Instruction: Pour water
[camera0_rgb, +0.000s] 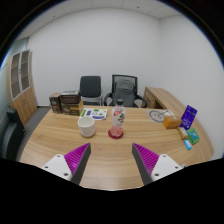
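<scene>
My gripper (112, 160) is open and empty, its two magenta pads (75, 157) spread wide above the near part of a long wooden table (60, 140). Beyond the fingers, on the table's middle, stand a white cup (87, 126), a red bowl-like dish (116, 131), and a clear bottle with a red label (118, 114) behind the dish. Nothing lies between the fingers.
A brown box (65, 101) sits at the table's far left end. A purple box (189, 117), small packets and a round wire object (157, 115) lie to the right. Two office chairs (91, 90) stand behind the table; a cabinet (20, 80) stands at the left wall.
</scene>
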